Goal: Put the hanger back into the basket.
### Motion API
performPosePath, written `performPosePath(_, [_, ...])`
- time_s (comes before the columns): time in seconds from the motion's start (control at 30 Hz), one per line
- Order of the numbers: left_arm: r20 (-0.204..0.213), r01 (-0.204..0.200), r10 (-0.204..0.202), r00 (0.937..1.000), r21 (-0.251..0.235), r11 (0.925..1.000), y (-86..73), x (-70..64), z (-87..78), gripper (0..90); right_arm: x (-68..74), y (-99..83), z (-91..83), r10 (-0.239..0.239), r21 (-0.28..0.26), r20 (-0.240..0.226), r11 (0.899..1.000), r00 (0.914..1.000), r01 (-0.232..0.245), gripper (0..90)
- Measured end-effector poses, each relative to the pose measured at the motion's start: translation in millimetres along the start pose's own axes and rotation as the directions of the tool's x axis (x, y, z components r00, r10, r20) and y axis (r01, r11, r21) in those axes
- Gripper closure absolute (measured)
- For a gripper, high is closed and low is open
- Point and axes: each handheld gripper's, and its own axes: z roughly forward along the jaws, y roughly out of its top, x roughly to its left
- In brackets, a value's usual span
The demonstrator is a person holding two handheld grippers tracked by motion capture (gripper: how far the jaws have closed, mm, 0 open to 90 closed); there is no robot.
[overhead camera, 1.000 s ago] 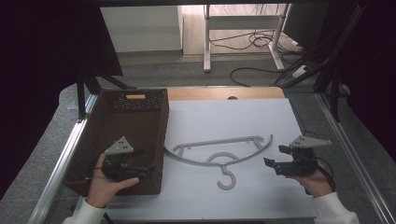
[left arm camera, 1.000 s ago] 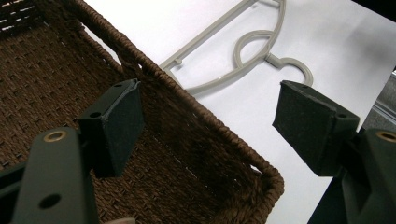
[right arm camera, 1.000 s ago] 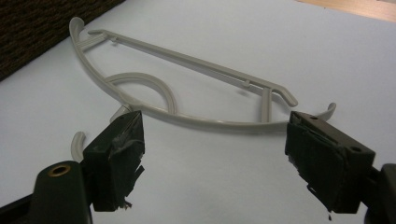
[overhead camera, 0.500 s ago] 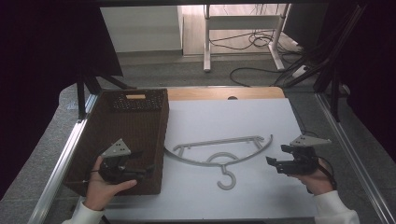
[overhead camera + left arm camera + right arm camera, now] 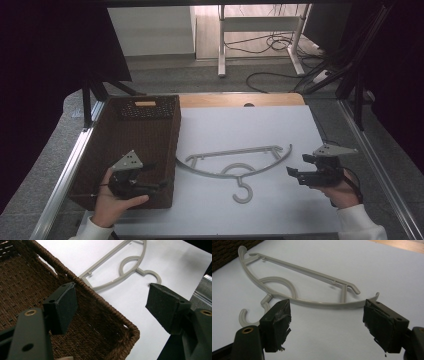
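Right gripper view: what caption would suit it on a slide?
Open right gripper facing a grey plastic hanger lying flat on the white table.

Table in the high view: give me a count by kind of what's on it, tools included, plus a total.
Grey plastic hanger: 1
Brown woven basket: 1
Handheld tools: 2, left tool over the basket, right tool beside the hanger, both open
Total: 4

light: bright, even on white table top | surroundings: very dark at left and right edges | glare: sunlit floor at top washed out | shadows: soft, faint | focus: near jaws slightly blurred
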Motion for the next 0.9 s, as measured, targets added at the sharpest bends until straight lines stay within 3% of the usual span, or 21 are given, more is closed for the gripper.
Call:
performPosePath(0.47, [0.023,-0.035,0.036,0.9991,-0.014,0.9993,9.5,-7.8,2.4,26.3,1.3,-2.1,4.3,-0.011,0.020,-0.014,1.000,0.9998,0.012,23.8])
performPosePath(0.9, [0.054,-0.105,0.104,0.9931,0.006,0.9945,43.8,-33.2,21.1,30.8,0.9,-1.4,3.7,-0.019,0.016,-0.019,1.000,0.9996,0.019,23.8])
